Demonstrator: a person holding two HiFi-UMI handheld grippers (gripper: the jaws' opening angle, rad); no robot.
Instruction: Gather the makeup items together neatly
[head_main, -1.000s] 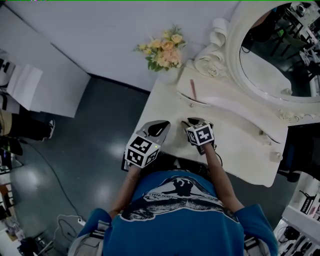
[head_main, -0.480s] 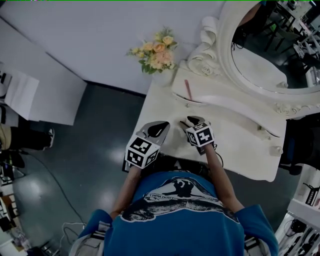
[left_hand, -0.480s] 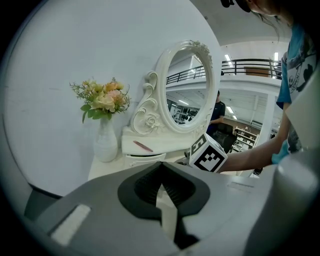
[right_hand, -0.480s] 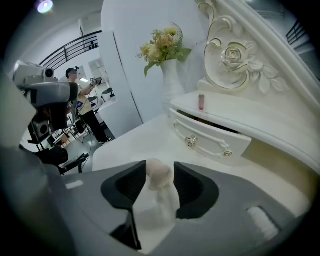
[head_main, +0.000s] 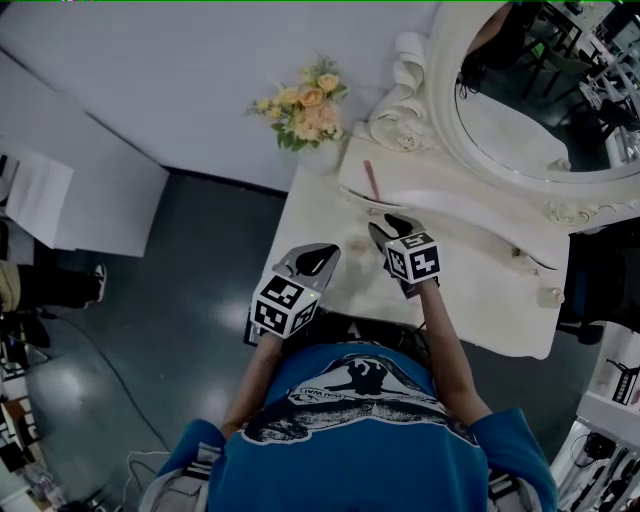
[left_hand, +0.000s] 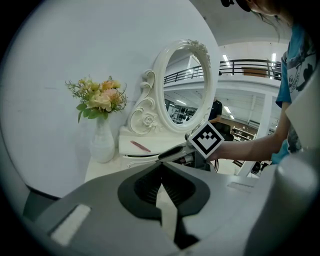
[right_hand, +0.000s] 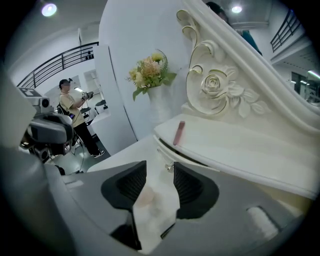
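- Head view: my left gripper (head_main: 322, 256) is over the white vanity table (head_main: 480, 290), at 8 o'clock from my right gripper (head_main: 388, 230). The pink makeup stick (head_main: 370, 180) lies on the raised shelf (head_main: 450, 205), at 11 o'clock from the right gripper.
- Left gripper view: the jaws are closed tip to tip, with nothing between them. The stick lies at 11 o'clock.
- Right gripper view: the jaws stand apart, having just been opening, and grip nothing. Between them I see tabletop and a faint pinkish round spot (right_hand: 145, 198) that I cannot identify. The stick lies at 1 o'clock.
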